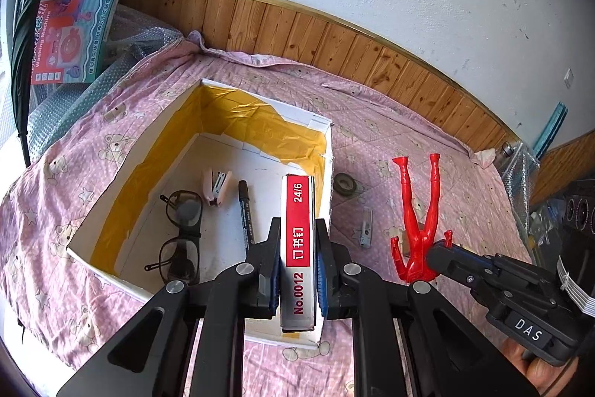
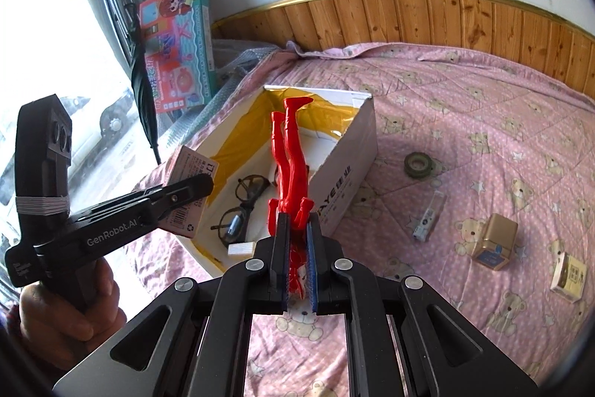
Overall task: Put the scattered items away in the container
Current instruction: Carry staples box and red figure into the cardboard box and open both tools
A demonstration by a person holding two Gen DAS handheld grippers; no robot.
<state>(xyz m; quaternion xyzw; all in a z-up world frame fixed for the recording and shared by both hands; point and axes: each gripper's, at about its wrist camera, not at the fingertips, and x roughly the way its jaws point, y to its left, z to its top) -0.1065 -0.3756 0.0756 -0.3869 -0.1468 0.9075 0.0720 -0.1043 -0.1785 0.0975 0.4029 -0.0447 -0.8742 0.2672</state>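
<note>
Above the white box [image 1: 327, 151] on the pink bedspread [image 1: 427, 144], the left gripper [image 1: 297, 270] clamps a staples box [image 1: 299, 248]. At its 3 o'clock, the right gripper [image 2: 295, 270] grips a red figurine [image 2: 292, 159], legs pointing toward 12. Glasses [image 1: 180, 237] lie inside the box.

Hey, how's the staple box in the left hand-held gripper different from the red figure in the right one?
The staple box is a rectangular red-and-white carton with printed text; the red figure is a plain red, human-shaped toy. The box is pinched across its sides, while the figure is gripped near its head end, legs pointing away. Shared: the left hand-held gripper and right hand-held gripper each hold theirs clamped above the white container.
</note>
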